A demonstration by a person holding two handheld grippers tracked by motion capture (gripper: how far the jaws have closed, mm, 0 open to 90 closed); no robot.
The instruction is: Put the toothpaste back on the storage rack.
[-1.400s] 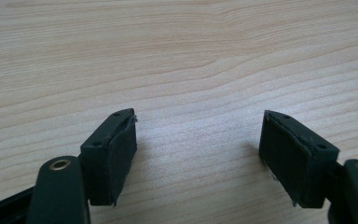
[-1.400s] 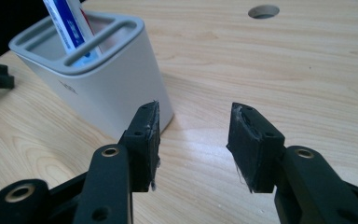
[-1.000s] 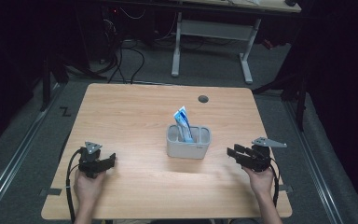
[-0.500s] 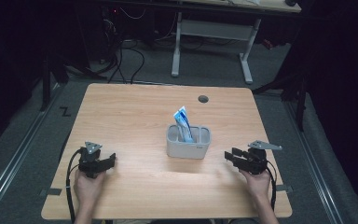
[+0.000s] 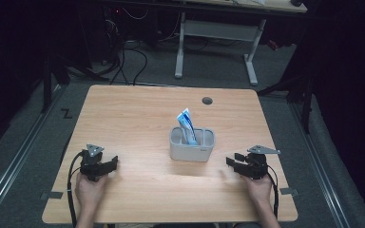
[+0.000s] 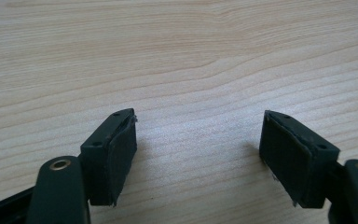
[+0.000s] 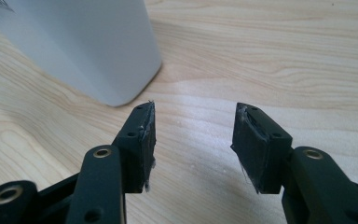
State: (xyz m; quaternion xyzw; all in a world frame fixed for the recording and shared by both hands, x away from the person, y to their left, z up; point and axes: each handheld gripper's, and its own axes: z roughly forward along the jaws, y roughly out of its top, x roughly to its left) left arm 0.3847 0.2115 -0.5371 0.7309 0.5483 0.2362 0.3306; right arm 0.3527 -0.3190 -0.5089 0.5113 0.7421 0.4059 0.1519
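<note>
High view: the blue-and-white toothpaste tube (image 5: 187, 125) stands tilted in the grey plastic holder (image 5: 191, 148) at the light wooden tabletop (image 5: 138, 111) centre. Both tongs rest near the front edge; the step is judged an approach.

Left gripper view: left tongs (image 6: 198, 154) spread, empty, bare wood ahead.

Right gripper view: right tongs (image 7: 195, 144) spread, empty, holder wall near. The next move probably calls for lifting over the rim.
</note>
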